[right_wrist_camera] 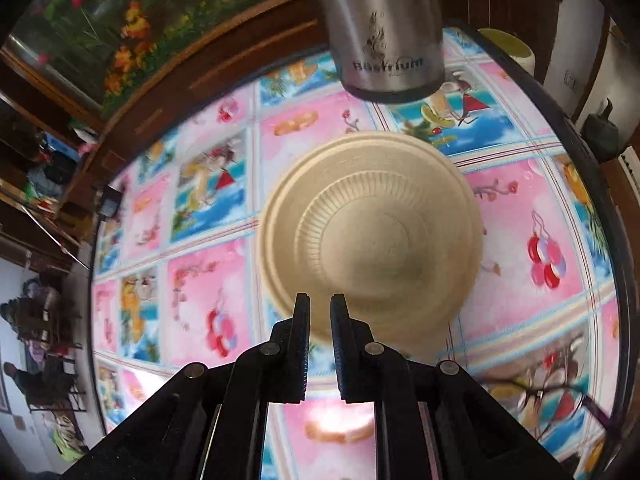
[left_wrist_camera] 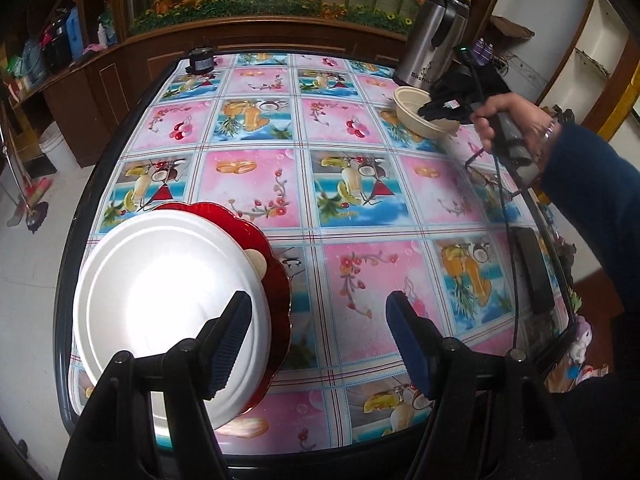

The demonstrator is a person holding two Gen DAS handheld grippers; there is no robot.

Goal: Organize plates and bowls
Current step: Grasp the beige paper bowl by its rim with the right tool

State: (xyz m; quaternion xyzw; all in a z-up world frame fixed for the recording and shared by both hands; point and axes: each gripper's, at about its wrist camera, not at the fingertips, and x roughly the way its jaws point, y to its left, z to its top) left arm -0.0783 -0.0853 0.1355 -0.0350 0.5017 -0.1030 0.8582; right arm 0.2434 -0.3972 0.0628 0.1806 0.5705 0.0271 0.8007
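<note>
A white plate (left_wrist_camera: 168, 304) lies on a red scalloped plate (left_wrist_camera: 276, 264) at the table's near left, and a beige edge (left_wrist_camera: 258, 262) peeks out between them. My left gripper (left_wrist_camera: 320, 320) hangs open just right of that stack with nothing between its fingers; its left finger (left_wrist_camera: 234, 340) overlaps the white plate's rim in the picture. At the far right a person's hand (left_wrist_camera: 508, 120) holds my right gripper (right_wrist_camera: 320, 304), which is shut on the near rim of a beige ribbed bowl (right_wrist_camera: 372, 232) (left_wrist_camera: 420, 114) that looks tilted.
A steel thermos jug (right_wrist_camera: 384, 28) (left_wrist_camera: 434, 36) stands just behind the bowl. A small black device (left_wrist_camera: 202, 60) sits at the far edge, and a flat black object (left_wrist_camera: 534, 272) with a cable lies along the right edge. The patterned tablecloth (left_wrist_camera: 360, 200) covers the table.
</note>
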